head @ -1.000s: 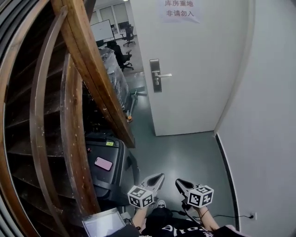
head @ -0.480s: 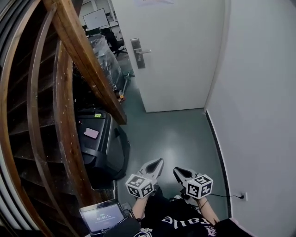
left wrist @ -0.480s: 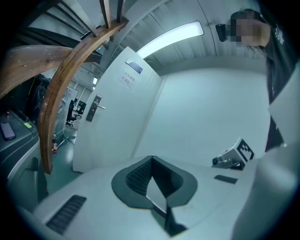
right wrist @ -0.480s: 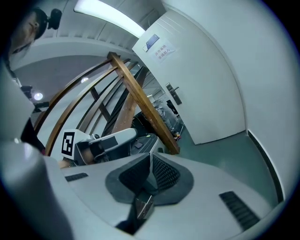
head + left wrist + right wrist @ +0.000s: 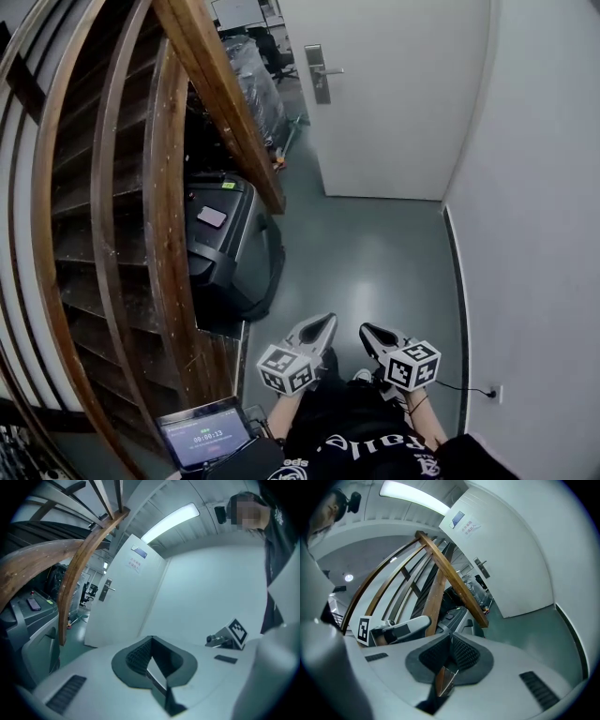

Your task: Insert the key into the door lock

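The white door [image 5: 394, 103] stands at the far end of the corridor, with a metal lock plate and lever handle [image 5: 321, 73] on its left side. No key shows in any view. My left gripper [image 5: 324, 323] and right gripper [image 5: 367, 331] hang low in front of the person's body, side by side and far from the door. Both are shut with nothing between the pads. In the left gripper view the gripper [image 5: 150, 640] points toward the door, with the handle [image 5: 107, 588] small and far off. The right gripper [image 5: 451, 638] view has the handle [image 5: 481, 567] at upper right.
A curved wooden stair railing [image 5: 202, 84] fills the left. Under it stands a black machine [image 5: 230, 248] with a pink phone [image 5: 211, 217] on top. A lit screen [image 5: 202, 436] sits at bottom left. A white wall [image 5: 534, 216] bounds the right, with a socket [image 5: 490, 393] low down.
The head view has swung, so the door and handle now sit higher in the picture. Both grippers stay shut and low by the body.
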Demonstrator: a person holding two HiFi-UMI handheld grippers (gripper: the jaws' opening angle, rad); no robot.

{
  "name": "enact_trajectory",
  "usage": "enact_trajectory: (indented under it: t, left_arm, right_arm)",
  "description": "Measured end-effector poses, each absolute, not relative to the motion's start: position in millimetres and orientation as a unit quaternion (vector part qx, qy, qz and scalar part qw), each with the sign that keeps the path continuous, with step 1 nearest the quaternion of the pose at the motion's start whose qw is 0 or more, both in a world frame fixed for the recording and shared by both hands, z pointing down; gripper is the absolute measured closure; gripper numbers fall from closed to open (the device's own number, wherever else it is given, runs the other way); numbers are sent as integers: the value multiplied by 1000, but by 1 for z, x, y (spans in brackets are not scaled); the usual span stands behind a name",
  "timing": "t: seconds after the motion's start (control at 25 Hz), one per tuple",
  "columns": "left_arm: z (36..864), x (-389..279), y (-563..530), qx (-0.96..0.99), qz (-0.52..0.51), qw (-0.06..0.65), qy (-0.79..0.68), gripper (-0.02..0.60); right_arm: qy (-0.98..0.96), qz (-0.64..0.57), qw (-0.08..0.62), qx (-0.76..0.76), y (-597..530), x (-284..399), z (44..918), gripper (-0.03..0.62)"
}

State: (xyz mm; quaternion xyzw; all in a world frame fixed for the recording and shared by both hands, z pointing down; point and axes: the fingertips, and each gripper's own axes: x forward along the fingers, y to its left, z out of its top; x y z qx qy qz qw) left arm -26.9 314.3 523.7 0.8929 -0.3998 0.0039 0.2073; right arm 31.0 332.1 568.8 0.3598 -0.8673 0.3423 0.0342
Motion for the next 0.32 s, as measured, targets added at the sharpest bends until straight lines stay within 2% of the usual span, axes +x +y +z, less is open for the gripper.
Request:
enact_trajectory:
  t: [0.32]
  left_arm:
    - [522,-46,322,883,-2,212,-419,577]
  right_arm:
    - [-876,340,37,340,335,14,562,562]
